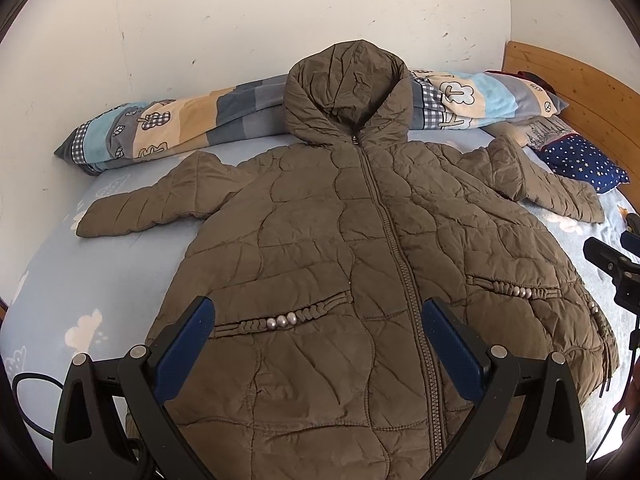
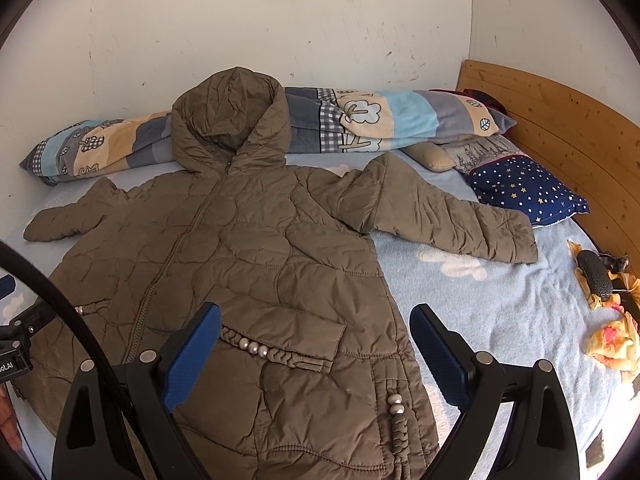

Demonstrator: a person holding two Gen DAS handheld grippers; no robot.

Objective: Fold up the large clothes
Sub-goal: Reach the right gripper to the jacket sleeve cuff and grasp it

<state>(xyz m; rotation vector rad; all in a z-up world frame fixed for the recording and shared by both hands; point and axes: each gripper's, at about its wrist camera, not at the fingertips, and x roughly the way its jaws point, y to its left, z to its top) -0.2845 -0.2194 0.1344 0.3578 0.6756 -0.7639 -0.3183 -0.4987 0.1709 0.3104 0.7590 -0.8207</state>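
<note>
A brown quilted hooded coat (image 1: 340, 240) lies flat, front up and zipped, on the light blue bed sheet (image 1: 80, 280). Its hood rests on a rolled blanket and both sleeves spread out sideways. It also shows in the right wrist view (image 2: 248, 248). My left gripper (image 1: 318, 322) is open and empty, hovering over the coat's lower front near the pearl-trimmed pocket (image 1: 280, 322). My right gripper (image 2: 316, 328) is open and empty above the coat's right lower edge, near the other pocket (image 2: 256, 348). The right sleeve (image 2: 448, 212) lies out on the sheet.
A rolled patterned blanket (image 1: 172, 128) lies along the white wall. A navy starred pillow (image 2: 524, 190) sits by the wooden headboard (image 2: 560, 120). A black object on yellow cloth (image 2: 596, 276) lies at the right. A black cable (image 2: 60, 296) crosses the right wrist view.
</note>
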